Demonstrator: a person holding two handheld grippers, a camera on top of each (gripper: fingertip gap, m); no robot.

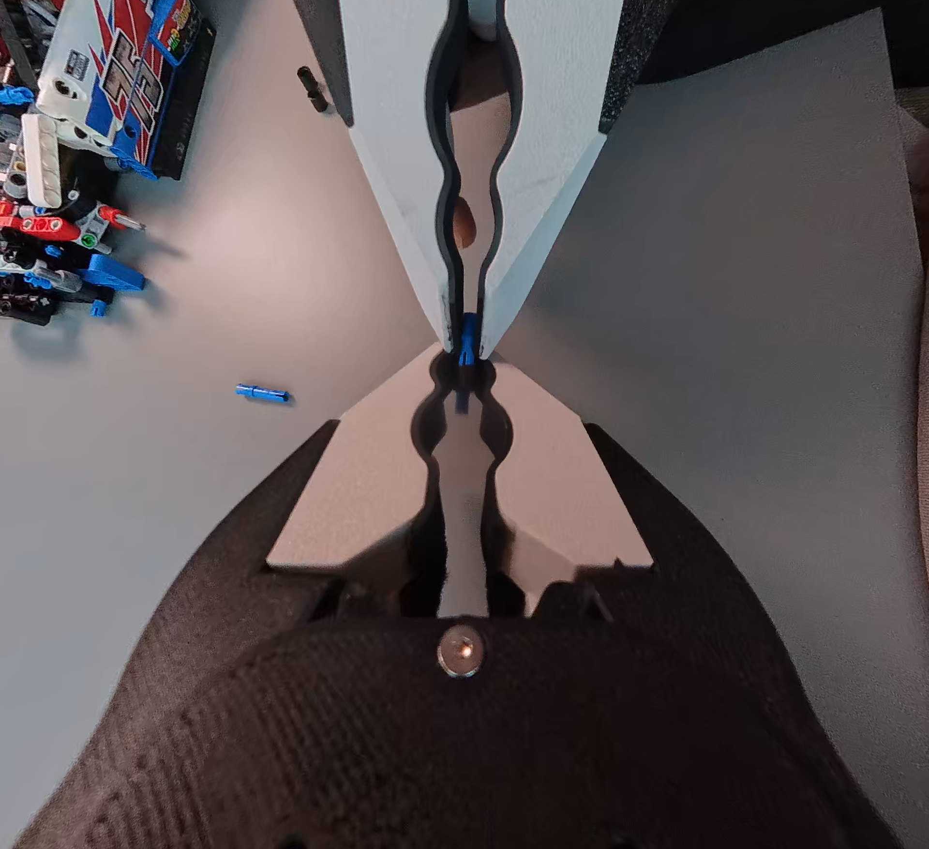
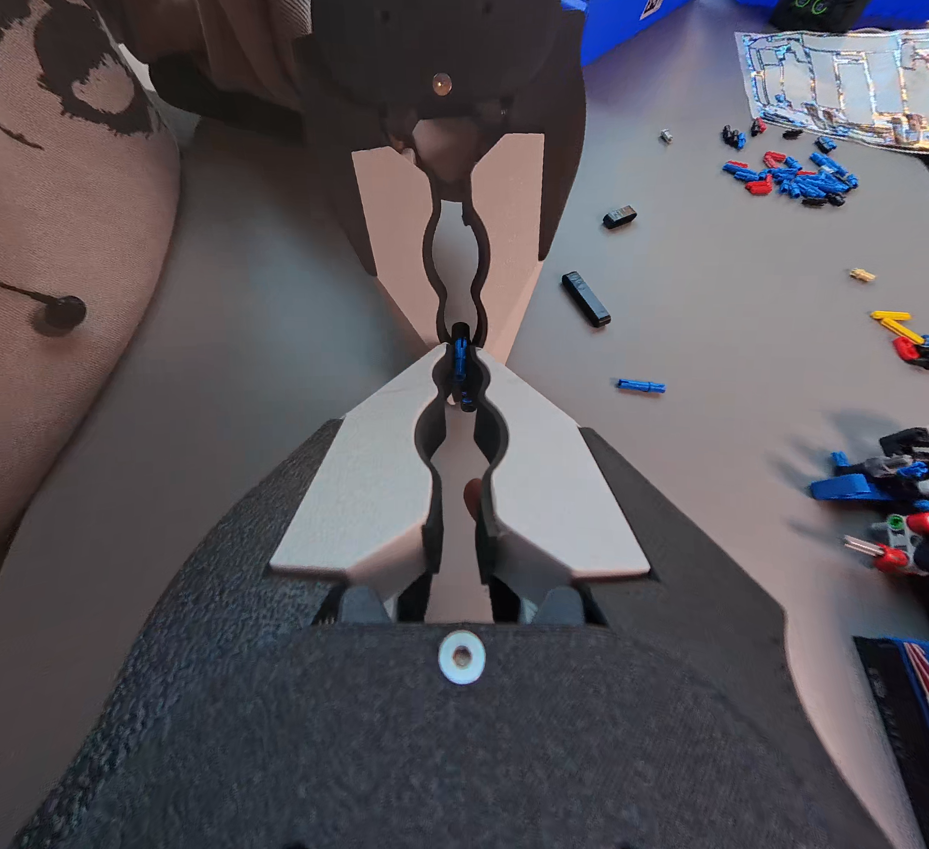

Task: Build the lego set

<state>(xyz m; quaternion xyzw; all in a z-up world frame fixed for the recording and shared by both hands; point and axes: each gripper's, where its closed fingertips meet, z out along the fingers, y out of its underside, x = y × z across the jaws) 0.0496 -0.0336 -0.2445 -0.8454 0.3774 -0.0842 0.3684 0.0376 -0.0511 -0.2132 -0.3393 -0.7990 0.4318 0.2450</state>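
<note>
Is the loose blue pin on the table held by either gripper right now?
No, the loose blue pin lies alone on the table, apart from both grippers.

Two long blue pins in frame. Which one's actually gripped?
The blue pin pinched tip to tip between the left gripper and right gripper, clear of the table. The other blue pin lies loose on the table, untouched.
</note>
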